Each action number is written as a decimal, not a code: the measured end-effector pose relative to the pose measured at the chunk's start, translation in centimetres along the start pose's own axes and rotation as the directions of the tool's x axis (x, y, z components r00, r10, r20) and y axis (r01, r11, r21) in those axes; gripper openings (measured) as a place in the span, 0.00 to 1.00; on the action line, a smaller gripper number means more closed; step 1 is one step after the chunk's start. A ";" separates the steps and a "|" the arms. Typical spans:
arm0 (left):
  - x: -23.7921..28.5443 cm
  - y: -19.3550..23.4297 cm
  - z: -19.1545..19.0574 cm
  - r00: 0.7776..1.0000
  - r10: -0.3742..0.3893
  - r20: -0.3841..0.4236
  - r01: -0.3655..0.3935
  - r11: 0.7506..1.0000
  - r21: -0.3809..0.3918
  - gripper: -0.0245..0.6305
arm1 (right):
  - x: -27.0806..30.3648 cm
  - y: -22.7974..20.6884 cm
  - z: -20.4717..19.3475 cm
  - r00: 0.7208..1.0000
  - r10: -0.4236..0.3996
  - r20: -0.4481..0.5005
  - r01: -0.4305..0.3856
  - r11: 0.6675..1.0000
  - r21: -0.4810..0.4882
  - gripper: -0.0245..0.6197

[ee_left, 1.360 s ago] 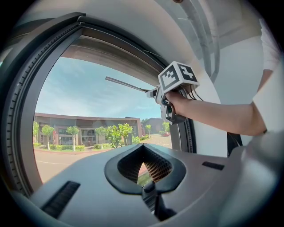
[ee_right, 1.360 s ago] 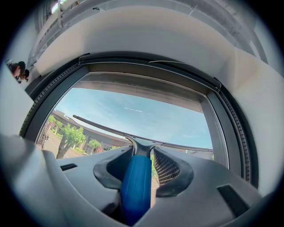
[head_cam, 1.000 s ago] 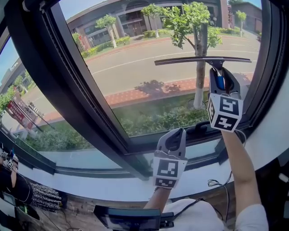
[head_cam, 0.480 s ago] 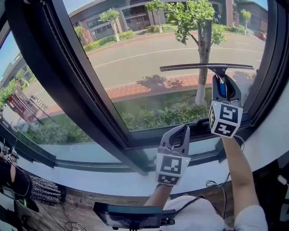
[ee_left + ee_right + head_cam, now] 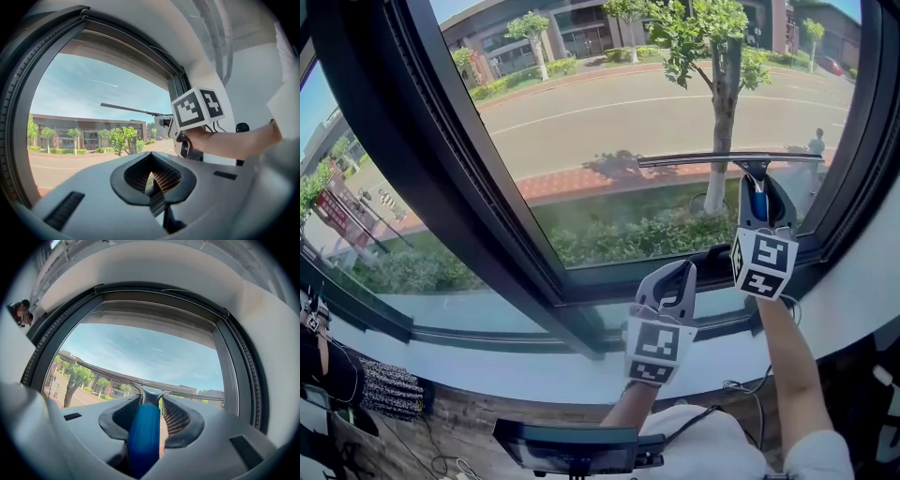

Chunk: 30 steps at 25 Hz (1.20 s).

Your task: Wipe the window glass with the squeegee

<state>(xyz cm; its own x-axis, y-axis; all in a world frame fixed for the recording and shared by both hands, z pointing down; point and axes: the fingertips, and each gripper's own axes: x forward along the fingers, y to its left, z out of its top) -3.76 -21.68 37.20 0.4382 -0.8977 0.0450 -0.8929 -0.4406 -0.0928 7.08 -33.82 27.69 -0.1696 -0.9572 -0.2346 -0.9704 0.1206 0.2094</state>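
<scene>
The squeegee's black blade [image 5: 727,159] lies level against the window glass [image 5: 609,103], low on the right pane. Its blue handle [image 5: 757,201] runs down into my right gripper [image 5: 757,214], which is shut on it. In the right gripper view the blue handle [image 5: 144,437] fills the gap between the jaws and the blade [image 5: 108,372] spans the glass ahead. My left gripper [image 5: 672,281] hovers lower and to the left, over the bottom frame, shut and holding nothing. In the left gripper view its pads [image 5: 161,177] meet, and the blade [image 5: 129,109] shows above them on the glass.
A thick dark frame post [image 5: 441,178] slants down the left of the pane to the bottom frame [image 5: 609,295]. A white sill [image 5: 487,375] runs below, with a thin cable [image 5: 739,382] at its right. A dark screen [image 5: 567,450] sits at the bottom edge.
My right gripper has drawn the squeegee down the glass, so the blade sits lower on the pane. The left gripper has barely moved.
</scene>
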 end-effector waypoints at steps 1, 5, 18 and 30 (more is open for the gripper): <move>0.1 -0.1 -0.1 1.000 0.000 -0.002 0.000 1.000 -0.001 0.04 | 0.0 0.0 -0.4 1.000 0.001 -0.005 -0.001 1.000 -0.001 0.27; 0.0 -0.4 -0.3 1.000 0.002 -0.008 -0.002 1.000 -0.004 0.04 | -0.5 0.0 -1.5 1.000 0.009 -0.023 -0.009 1.000 -0.002 0.27; 0.0 -0.4 -0.2 1.000 0.019 -0.012 -0.019 1.000 -0.001 0.04 | -1.5 0.4 -5.6 0.996 0.034 -0.088 -0.036 0.999 -0.018 0.27; 0.2 -0.4 -1.7 0.999 0.028 -0.042 -0.028 1.000 -0.001 0.04 | -2.6 1.0 -9.6 0.987 0.043 -0.152 -0.041 0.999 0.013 0.27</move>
<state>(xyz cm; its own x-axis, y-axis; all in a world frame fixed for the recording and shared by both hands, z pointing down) -3.51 -21.67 38.89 0.4088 -0.9087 0.0841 -0.9048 -0.4156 -0.0931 8.22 -33.73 37.63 -0.1826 -0.9801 -0.0783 -0.9647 0.1632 0.2069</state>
